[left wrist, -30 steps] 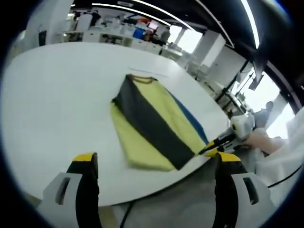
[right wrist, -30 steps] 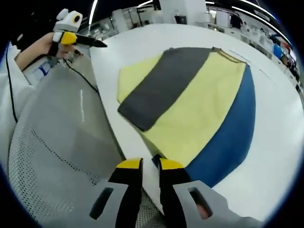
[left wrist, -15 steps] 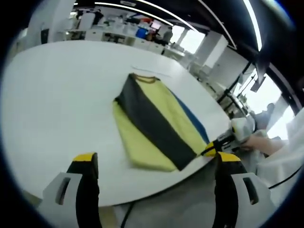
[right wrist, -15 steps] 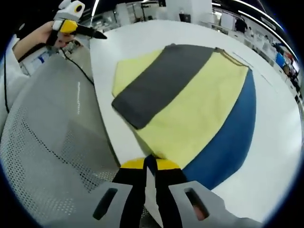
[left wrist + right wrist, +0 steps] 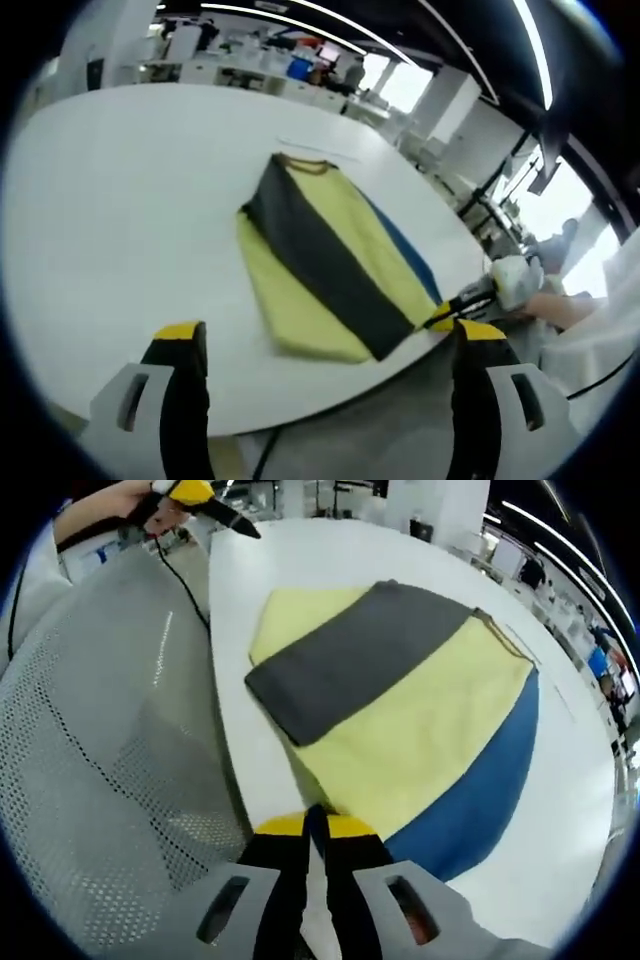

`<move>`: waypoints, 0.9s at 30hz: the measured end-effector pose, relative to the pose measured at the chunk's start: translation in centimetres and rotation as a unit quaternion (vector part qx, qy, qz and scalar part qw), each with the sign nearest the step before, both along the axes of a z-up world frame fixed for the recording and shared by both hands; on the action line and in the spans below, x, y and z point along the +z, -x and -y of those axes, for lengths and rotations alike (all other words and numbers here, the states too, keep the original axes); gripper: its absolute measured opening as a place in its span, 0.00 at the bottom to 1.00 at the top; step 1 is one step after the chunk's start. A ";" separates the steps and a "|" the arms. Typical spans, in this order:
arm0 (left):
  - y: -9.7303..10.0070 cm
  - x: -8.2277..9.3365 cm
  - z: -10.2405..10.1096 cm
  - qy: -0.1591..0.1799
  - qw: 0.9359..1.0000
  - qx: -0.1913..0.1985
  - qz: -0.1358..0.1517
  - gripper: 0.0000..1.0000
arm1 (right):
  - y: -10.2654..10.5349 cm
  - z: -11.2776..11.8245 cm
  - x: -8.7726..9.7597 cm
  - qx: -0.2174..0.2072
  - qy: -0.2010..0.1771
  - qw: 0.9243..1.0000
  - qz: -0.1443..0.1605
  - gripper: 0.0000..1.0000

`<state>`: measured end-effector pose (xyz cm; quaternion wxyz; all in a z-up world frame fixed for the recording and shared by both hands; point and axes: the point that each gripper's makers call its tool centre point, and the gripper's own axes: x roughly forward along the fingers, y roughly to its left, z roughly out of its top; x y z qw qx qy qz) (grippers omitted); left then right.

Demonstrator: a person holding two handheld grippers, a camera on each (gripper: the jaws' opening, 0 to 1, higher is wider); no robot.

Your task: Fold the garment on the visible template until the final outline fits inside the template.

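Garment (image 5: 400, 715) lies partly folded on white surface (image 5: 120, 220), yellow with grey panel on top; blue template (image 5: 480, 790) shows beside it; right gripper (image 5: 313, 830) jaws clamped on garment's near corner; left gripper (image 5: 325, 345) jaws apart, hovering off; further folding likely left.

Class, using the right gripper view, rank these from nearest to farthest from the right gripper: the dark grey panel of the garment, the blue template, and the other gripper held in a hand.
1. Blue template: just right of the right gripper.
2. Dark grey panel: mid-view, across the yellow garment.
3. Other gripper: top left, beyond the table edge.
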<state>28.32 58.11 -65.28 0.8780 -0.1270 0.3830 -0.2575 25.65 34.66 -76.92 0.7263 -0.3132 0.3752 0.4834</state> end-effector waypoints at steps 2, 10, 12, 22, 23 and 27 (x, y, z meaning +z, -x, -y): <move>0.0 0.0 0.0 0.001 1.000 0.001 0.001 0.99 | -0.1 0.0 0.0 -0.005 -0.001 1.000 -0.003 0.03; 0.0 0.0 -0.1 0.000 1.000 0.003 0.001 0.99 | -0.1 0.1 0.0 -0.004 -0.001 1.000 0.001 0.02; 0.0 0.1 0.0 0.001 1.000 0.003 0.002 0.99 | -0.2 0.1 0.0 -0.006 -0.003 1.000 0.000 0.02; -0.3 0.6 -0.3 0.000 1.000 0.007 0.006 0.99 | -0.5 2.0 2.8 -0.021 -0.010 1.000 0.004 0.02; -0.3 0.7 -0.3 0.000 1.000 0.007 0.007 0.99 | -0.7 2.3 3.2 -0.026 -0.011 1.000 0.007 0.02; -0.8 1.0 0.0 0.000 1.000 0.003 0.011 0.99 | -2.1 4.0 5.1 -0.064 -0.024 0.997 0.029 0.02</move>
